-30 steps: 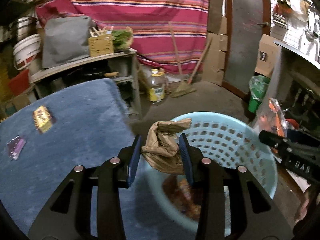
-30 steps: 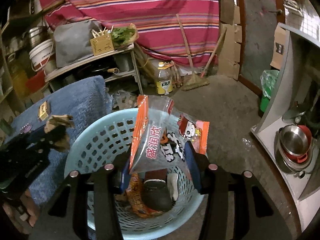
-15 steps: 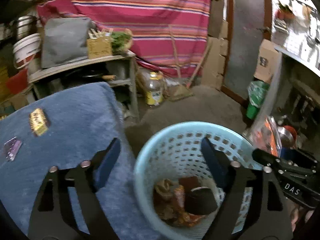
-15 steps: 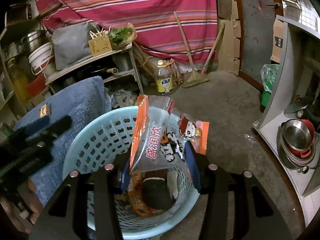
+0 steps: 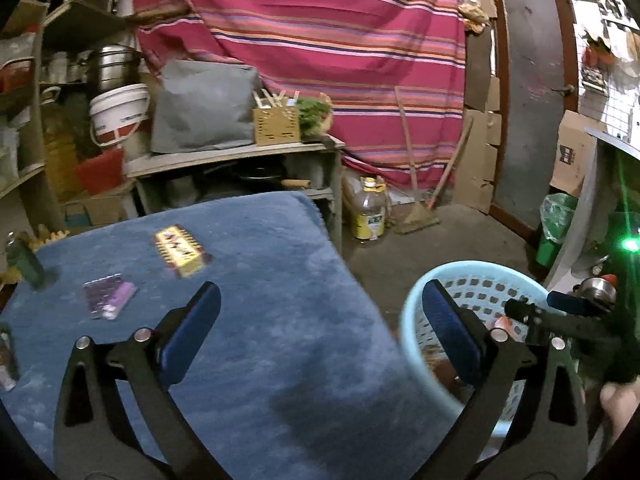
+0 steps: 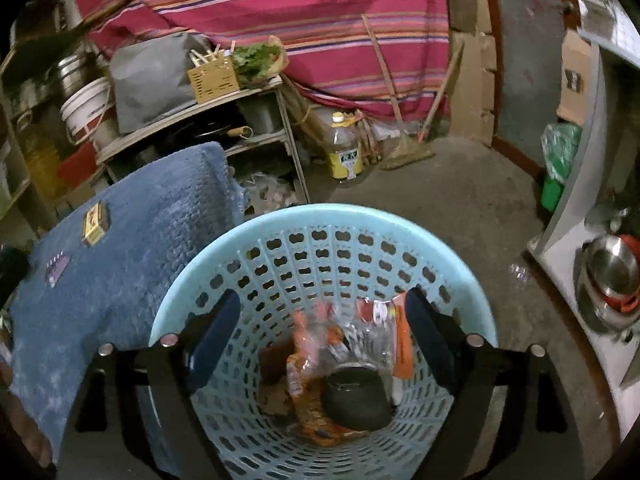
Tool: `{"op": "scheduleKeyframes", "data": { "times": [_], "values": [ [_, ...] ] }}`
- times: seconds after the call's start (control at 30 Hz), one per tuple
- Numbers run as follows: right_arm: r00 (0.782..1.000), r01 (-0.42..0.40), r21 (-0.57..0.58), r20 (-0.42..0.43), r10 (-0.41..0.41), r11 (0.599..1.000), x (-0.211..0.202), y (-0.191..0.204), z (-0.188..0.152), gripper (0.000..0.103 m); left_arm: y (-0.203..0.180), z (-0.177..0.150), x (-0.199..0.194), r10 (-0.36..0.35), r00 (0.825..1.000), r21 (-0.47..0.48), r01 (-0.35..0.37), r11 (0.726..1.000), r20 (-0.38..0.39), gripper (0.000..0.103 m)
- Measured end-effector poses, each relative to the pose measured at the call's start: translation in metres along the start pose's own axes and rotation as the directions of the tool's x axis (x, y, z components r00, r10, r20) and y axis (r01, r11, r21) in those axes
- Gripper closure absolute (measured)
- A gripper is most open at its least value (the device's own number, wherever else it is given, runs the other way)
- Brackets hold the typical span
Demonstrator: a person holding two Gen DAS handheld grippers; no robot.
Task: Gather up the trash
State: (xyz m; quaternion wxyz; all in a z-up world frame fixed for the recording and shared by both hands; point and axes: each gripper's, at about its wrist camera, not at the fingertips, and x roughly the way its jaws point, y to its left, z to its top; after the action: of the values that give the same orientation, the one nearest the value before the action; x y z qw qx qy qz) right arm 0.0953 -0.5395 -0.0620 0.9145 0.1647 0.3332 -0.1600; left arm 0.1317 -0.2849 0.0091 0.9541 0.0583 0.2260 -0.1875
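Both grippers opening by the light-blue basket (image 6: 320, 220)
Left gripper (image 5: 320, 336) opening, empty, above blue cloth (image 5: 260, 300); right gripper (image 6: 320, 336) opening over basket, orange snack bag (image 6: 384, 332) loose between its jaws.

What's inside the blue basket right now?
The light blue basket holds an orange snack bag, a second orange wrapper, a dark round object and crumpled brown paper. Anything beneath that pile is covered.
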Motion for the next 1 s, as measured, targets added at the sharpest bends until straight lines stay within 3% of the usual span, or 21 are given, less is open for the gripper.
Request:
{"op": "scheduleKeyframes", "data": {
  "times": [0.1, 0.17, 0.3, 0.47, 0.6, 0.77, 1.0],
  "values": [
    [1.0, 0.02, 0.006, 0.016, -0.02, 1.0, -0.008, 0.005, -0.002, 0.019, 0.025, -0.003, -0.021, 0.015, 1.0, -0.017, -0.015, 1.0, 0.023, 0.005],
    [0.998, 0.043, -0.018, 0.044, -0.042, 0.999, -0.018, 0.013, -0.003, 0.004, 0.039, -0.006, -0.032, 0.012, 1.0, -0.024, -0.011, 1.0, 0.025, 0.005],
    [0.987, 0.051, -0.075, 0.153, -0.039, 0.996, -0.052, 0.037, -0.007, 0.004, 0.062, -0.014, -0.055, 0.045, 0.999, -0.025, -0.045, 0.999, 0.027, 0.005],
    [0.973, 0.026, -0.131, 0.233, 0.005, 0.991, -0.088, 0.074, -0.018, 0.004, 0.097, -0.034, -0.089, 0.065, 0.997, -0.051, -0.063, 0.997, 0.044, 0.005],
    [0.958, -0.006, -0.199, 0.281, 0.063, 0.98, -0.12, 0.114, -0.039, 0.004, 0.125, -0.049, -0.113, 0.122, 0.992, -0.09, -0.118, 0.989, 0.038, 0.005],
    [0.955, -0.004, -0.283, 0.283, 0.087, 0.959, -0.142, 0.157, -0.081, 0.004, 0.162, -0.072, -0.144, 0.209, 0.978, -0.145, -0.205, 0.968, 0.013, 0.005],
    [0.941, -0.09, -0.334, 0.281, 0.191, 0.938, -0.173, 0.215, -0.127, 0.004, 0.199, -0.105, -0.177, 0.297, 0.955, -0.228, -0.29, 0.929, -0.006, 0.005]
  ]
}}
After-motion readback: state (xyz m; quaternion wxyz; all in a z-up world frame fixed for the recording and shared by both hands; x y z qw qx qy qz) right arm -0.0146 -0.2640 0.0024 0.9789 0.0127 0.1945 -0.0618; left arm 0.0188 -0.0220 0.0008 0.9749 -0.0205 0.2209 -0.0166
